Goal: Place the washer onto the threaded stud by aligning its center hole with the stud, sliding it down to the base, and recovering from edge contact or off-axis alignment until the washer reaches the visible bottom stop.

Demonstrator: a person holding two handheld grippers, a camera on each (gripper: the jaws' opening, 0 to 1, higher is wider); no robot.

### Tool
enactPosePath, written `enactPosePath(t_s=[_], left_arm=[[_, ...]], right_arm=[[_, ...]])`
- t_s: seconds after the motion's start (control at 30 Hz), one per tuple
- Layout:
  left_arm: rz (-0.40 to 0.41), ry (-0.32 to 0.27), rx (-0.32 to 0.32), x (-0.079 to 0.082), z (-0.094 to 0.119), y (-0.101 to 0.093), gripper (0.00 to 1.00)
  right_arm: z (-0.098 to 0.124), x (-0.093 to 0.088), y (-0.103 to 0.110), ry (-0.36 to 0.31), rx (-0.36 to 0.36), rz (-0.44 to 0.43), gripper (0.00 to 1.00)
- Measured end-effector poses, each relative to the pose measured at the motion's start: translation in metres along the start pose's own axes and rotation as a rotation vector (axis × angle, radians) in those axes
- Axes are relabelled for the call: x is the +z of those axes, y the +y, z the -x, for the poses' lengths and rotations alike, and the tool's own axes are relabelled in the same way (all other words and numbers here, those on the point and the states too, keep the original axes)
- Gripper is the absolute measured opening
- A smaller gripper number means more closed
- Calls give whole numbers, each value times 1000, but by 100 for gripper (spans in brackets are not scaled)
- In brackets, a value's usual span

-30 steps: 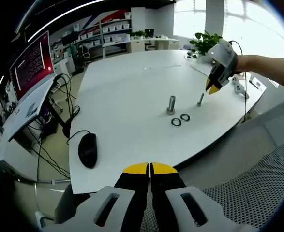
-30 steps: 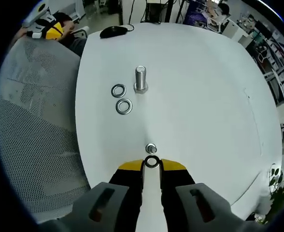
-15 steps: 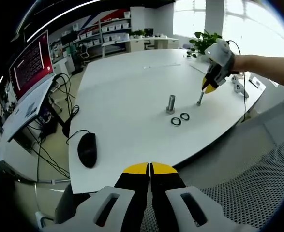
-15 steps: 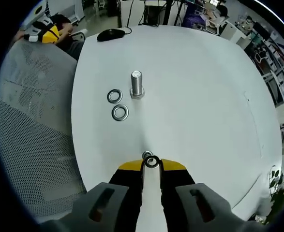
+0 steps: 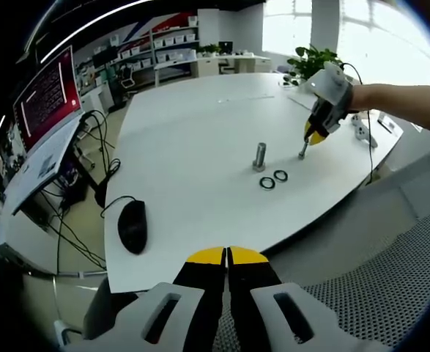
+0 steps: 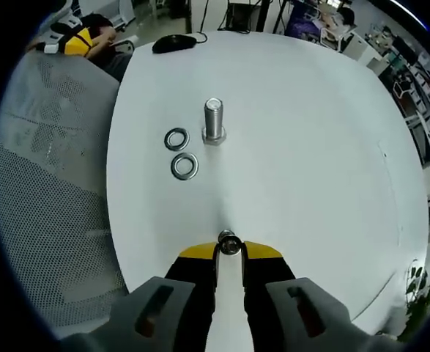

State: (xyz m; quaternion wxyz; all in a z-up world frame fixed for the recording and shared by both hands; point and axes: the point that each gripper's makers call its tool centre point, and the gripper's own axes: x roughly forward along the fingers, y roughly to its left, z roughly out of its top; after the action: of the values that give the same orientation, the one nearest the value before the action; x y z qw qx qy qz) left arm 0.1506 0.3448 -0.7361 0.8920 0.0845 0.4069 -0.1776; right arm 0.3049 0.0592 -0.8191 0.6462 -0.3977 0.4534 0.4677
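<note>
Right gripper pinches washer atop stud — no legible writing.

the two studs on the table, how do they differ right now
The big stud stands free in the middle of the table, with two loose washers beside it; the small stud stands right at the right gripper's tips, where a washer is pinched. The big stud looks thicker and taller, with a visible hex base; the small stud is slimmer in the left gripper view. Both stand upright and are metallic.
</note>
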Motion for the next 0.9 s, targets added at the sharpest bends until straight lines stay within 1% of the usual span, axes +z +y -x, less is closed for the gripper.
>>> enactPosePath(t_s=[0.1, 0.23, 0.47, 0.6, 0.77, 0.83, 0.9], left_arm=[[1, 2, 1, 0, 0, 0, 0], [4, 7, 5, -1, 0, 0, 0], [0, 21, 4, -3, -1, 0, 0], [6, 18, 10, -3, -1, 1, 0], [10, 21, 12, -3, -1, 2, 0], [10, 21, 13, -3, 0, 2, 0], [11, 18, 14, -3, 0, 2, 0]], right_arm=[[-6, -2, 1, -1, 2, -13, 14], [-14, -5, 5, 10, 7, -7, 14], [-27, -9, 4, 26, 11, -9, 14], [-32, -11, 6, 36, 17, -7, 14], [-33, -11, 7, 29, 27, -20, 14], [-34, -13, 7, 35, 33, -14, 17], [-33, -15, 8, 44, 30, -11, 22]])
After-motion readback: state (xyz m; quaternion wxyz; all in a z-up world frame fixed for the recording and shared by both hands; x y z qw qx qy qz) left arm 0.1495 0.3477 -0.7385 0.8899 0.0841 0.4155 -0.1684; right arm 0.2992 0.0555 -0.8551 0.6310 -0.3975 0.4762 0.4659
